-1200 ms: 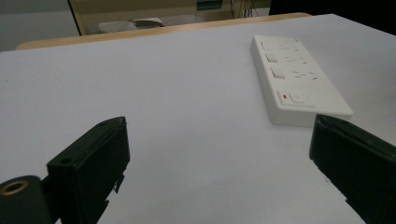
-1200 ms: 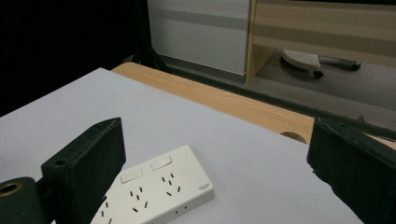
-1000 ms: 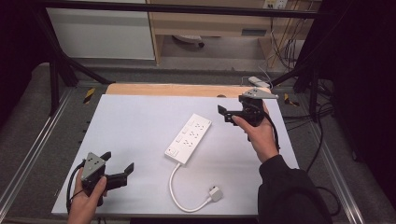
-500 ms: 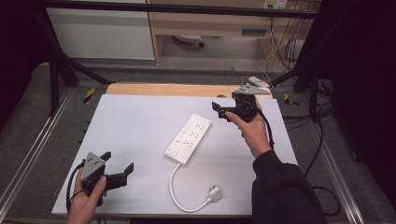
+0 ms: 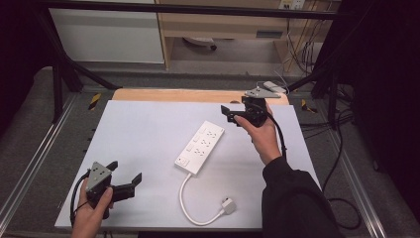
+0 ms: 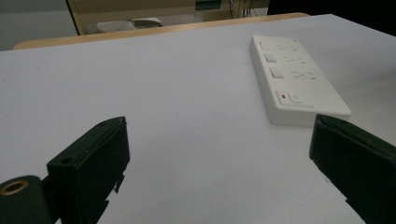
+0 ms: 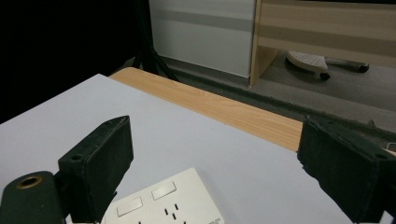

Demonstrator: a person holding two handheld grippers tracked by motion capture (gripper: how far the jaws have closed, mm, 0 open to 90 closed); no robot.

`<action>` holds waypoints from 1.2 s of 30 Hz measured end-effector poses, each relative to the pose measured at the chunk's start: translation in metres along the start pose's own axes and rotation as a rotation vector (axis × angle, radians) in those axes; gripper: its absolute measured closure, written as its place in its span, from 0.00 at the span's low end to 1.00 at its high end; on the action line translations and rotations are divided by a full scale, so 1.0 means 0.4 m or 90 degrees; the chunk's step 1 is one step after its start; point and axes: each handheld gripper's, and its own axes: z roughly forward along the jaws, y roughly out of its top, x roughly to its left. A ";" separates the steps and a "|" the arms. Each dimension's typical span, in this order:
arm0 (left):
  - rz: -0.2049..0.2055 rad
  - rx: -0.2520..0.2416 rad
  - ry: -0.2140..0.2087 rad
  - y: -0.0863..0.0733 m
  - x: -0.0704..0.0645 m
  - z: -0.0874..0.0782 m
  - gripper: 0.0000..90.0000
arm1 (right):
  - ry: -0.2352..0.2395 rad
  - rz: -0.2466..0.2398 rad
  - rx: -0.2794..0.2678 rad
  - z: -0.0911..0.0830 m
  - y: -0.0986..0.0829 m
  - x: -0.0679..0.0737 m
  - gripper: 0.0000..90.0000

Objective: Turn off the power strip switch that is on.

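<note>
right tool (image 5: pixel 232 114) gapes empty just beyond the long white plastic power strip's (image 5: pixel 199 147) far end, nearer than the equally unclenched left tool (image 5: pixel 125 175).

right gripper (image 5: pixel 232 115) – jaws apart, just beside power strip (image 5: pixel 199 147) | left gripper (image 5: pixel 125 177) – near corner, empty

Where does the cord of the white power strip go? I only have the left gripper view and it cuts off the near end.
Observer: In the high view the white cord curls toward the person and ends in a white plug lying loose on the white table.
Operator: Is the right gripper on the strip?
Observer: No, the right gripper is held above the far end of the white rectangular power strip, open.
Operator: What is past the table?
Observer: A wooden strip along its far edge.
</note>
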 end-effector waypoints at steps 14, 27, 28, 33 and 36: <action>-0.001 -0.001 -0.002 0.000 0.001 0.000 0.06 | 0.011 -0.002 0.004 0.042 -0.006 0.013 0.26; -0.001 -0.002 -0.002 0.001 0.002 0.000 0.06 | -0.001 -0.011 0.003 0.068 -0.017 0.006 0.48; 0.000 -0.002 -0.002 0.001 0.002 0.000 0.06 | 0.000 -0.009 0.004 0.070 -0.018 0.006 0.50; 0.000 -0.003 -0.002 0.001 0.002 0.000 0.06 | -0.003 -0.013 -0.002 0.080 -0.023 0.006 0.60; 0.000 -0.002 -0.001 0.001 0.002 0.000 0.06 | -0.003 -0.013 -0.004 0.083 -0.025 0.006 0.62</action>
